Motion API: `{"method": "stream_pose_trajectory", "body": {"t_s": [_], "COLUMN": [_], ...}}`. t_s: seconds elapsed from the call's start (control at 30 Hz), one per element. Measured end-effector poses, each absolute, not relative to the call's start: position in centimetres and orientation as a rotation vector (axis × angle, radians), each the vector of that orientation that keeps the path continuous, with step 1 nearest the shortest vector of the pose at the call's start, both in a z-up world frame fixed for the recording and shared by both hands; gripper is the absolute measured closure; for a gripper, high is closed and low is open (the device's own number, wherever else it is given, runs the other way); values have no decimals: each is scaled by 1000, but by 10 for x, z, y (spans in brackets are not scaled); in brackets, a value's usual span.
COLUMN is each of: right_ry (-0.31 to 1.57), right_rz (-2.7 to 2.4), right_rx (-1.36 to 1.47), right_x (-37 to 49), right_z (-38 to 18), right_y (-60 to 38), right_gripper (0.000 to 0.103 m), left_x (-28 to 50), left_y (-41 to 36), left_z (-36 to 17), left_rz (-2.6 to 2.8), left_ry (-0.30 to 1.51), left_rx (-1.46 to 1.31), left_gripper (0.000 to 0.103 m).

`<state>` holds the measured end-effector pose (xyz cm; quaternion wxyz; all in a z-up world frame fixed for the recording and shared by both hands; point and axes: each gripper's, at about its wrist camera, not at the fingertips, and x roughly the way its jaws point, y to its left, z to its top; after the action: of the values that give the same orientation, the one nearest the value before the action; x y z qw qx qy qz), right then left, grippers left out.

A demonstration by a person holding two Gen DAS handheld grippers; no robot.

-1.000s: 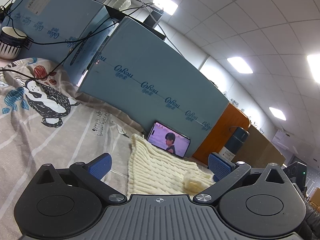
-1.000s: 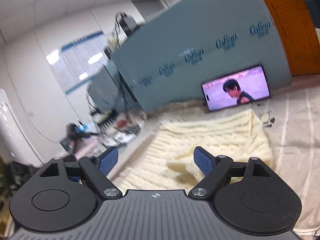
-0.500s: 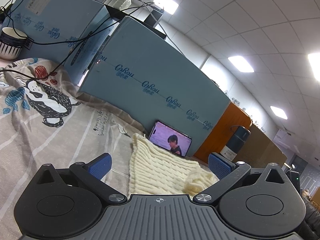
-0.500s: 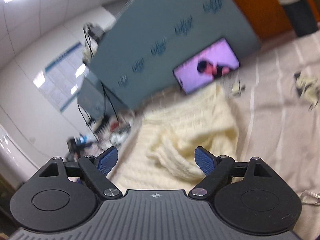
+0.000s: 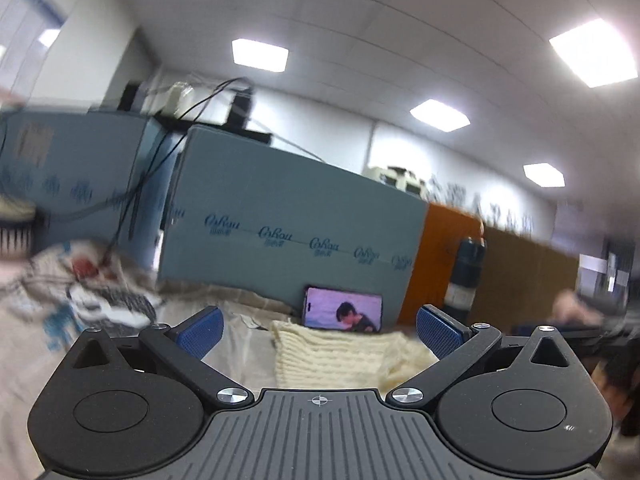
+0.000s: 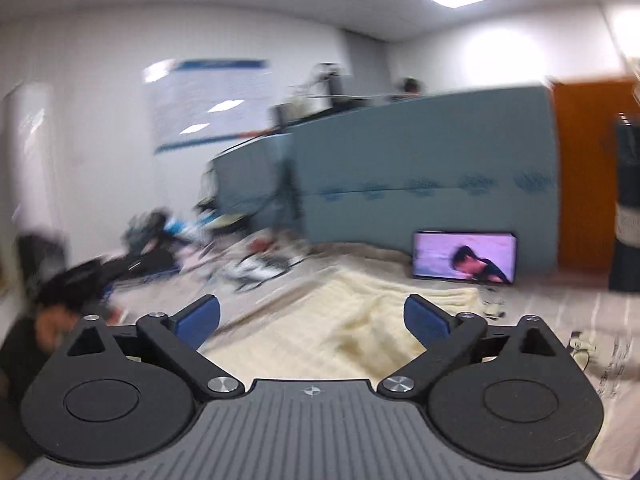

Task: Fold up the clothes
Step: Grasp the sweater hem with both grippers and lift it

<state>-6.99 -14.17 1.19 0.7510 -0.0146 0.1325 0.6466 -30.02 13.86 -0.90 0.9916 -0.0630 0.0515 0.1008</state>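
Note:
A cream knitted sweater (image 5: pixel 336 356) lies on the cloth-covered table, just ahead of my left gripper (image 5: pixel 318 330), which is open and empty above its near edge. In the right wrist view the same sweater (image 6: pixel 320 332) spreads out flat with a raised fold near its middle. My right gripper (image 6: pixel 312 318) is open and empty, held a little above the sweater. Both views are blurred by motion.
A phone (image 5: pixel 344 314) playing a video leans on a blue-grey partition (image 5: pixel 288 224); it also shows in the right wrist view (image 6: pixel 464 256). A patterned cloth (image 5: pixel 60 304) covers the table at left. A dark bottle (image 5: pixel 466 276) stands by an orange panel. Clutter (image 6: pixel 160 248) lies far left.
Both grippers have swung and levelled out, so the partition and phone now sit upright in view. Both stay open and empty. The sweater has not moved.

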Motion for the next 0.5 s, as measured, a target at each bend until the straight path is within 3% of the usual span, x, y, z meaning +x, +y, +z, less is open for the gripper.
{"method": "stream_pose_trajectory", "body": {"t_s": [0.23, 0.5], "right_ry": [381, 364], "right_rz": [1548, 1559], "right_rx": [-172, -500], "right_x": [-111, -160], "right_z": [-9, -24], "right_y": [-184, -183], "right_gripper": [3, 3], "left_x": [-319, -336], "left_y": [93, 70], "left_z": [-9, -20], "left_rz": [66, -96], "left_ry": [299, 495], "left_rx": [323, 528], "left_gripper": [0, 0]}}
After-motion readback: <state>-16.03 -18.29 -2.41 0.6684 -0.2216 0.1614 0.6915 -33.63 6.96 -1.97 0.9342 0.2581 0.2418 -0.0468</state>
